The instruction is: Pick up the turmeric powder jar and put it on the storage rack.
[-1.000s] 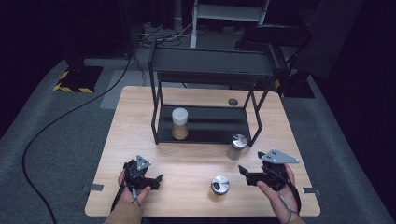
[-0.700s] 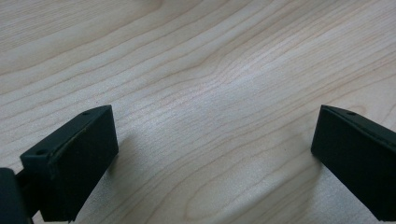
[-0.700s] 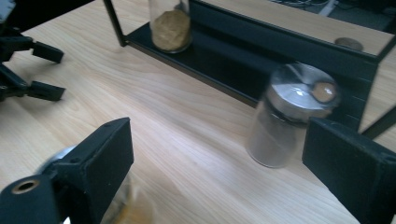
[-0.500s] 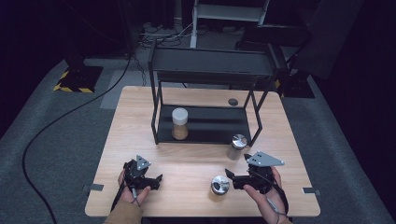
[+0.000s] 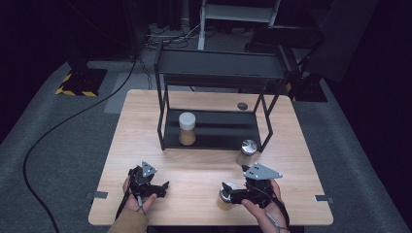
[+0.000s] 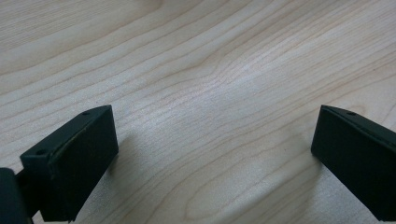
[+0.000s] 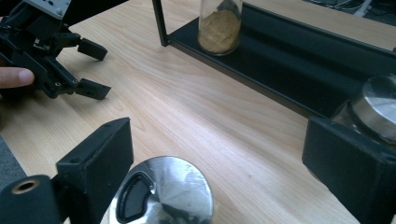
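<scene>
Dark floor rings the pale wooden tabletop (image 5: 204, 165) in the high view, where the right tongs (image 5: 232, 193) reach the steel-lidded jar (image 5: 226, 191) near the front edge, the hand low behind them. From the left gripper view, the left tongs (image 6: 210, 154) gape over bare wood. From the right gripper view, the jar's lid (image 7: 163, 196) sits between the spread right jaws, close against the left one, unclamped.

Pale wood, black matt frame, bright metal lids

The table (image 5: 204, 170) is light wood with a fine grain and a soft sheen. The rack (image 5: 214, 131) looks like matt black metal. The near jar (image 7: 163, 196) has a shiny, mirror-like metal lid with a dark opening; the second jar (image 7: 378, 109) has the same polished lid over clear glass. The shelf jar (image 5: 187, 128) is clear with a pale lid. The right gripper (image 7: 215, 168) and left gripper (image 6: 210, 154) have matt black jaws, plastic by the look.
</scene>
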The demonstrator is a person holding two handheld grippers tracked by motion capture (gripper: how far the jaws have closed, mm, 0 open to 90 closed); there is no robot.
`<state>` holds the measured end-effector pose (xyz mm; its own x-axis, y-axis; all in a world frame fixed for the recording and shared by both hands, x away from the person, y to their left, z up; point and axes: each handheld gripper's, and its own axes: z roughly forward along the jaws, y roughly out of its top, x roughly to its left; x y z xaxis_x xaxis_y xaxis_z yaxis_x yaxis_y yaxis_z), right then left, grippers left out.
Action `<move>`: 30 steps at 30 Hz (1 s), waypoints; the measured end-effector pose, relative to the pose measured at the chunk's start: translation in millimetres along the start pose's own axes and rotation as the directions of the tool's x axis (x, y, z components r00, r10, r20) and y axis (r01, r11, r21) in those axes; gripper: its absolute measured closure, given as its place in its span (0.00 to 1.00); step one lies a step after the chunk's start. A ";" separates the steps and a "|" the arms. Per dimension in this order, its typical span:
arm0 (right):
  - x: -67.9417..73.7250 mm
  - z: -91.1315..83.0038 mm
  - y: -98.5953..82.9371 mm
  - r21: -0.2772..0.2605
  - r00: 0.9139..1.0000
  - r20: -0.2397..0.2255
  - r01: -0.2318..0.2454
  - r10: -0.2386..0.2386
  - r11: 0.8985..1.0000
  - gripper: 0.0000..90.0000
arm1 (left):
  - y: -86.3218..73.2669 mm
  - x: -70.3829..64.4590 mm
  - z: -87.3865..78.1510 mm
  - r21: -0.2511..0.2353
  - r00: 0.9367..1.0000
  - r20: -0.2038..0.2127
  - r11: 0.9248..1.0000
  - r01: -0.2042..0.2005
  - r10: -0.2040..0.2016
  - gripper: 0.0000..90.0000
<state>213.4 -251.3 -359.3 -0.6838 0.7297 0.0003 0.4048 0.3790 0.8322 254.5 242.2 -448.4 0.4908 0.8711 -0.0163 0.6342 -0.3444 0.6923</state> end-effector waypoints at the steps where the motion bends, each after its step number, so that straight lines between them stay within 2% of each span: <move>1: 0.9 0.6 -0.2 0.001 1.000 -0.003 0.000 0.000 1.000 0.10 | 0.0 0.0 0.0 0.000 1.000 0.000 1.000 0.000 0.000 0.01; 10: 7.0 7.4 -7.9 0.010 1.000 -0.015 -0.009 0.009 1.000 0.10 | 0.0 0.0 0.0 0.000 1.000 0.000 1.000 0.000 0.000 0.01; 14: 8.9 12.2 -16.8 0.012 1.000 -0.021 -0.022 0.022 1.000 0.10 | 0.0 0.0 0.0 0.000 1.000 0.000 1.000 0.000 0.000 0.00; 30: 15.6 25.6 -33.3 0.058 1.000 -0.022 -0.007 0.008 0.998 0.11 | 0.0 -0.1 0.0 0.000 1.000 0.000 1.000 0.000 0.000 0.01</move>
<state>204.8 -238.0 -401.2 -0.6935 0.7202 0.0188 0.4439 0.4067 0.7985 254.4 242.1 -448.4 0.4907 0.8712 -0.0160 0.6340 -0.3443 0.6924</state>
